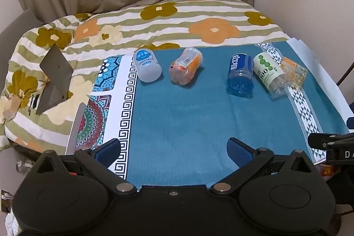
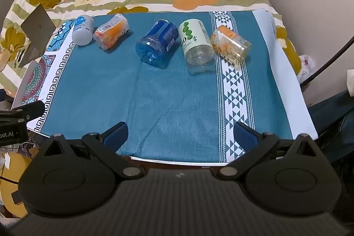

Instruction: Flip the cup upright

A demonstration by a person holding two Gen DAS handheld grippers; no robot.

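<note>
Five cups lie tipped in a far row on the teal surface [image 2: 177, 103], axes running near-far, bases toward the claws. Both claws spread, empty, well short. Blue cup [image 2: 158, 43] sits ahead-left of right claw [image 2: 180, 135]; left claw [image 1: 174, 152] faces orange cup [image 1: 185, 65]. Right view shows blue cup's base clearly.
</note>
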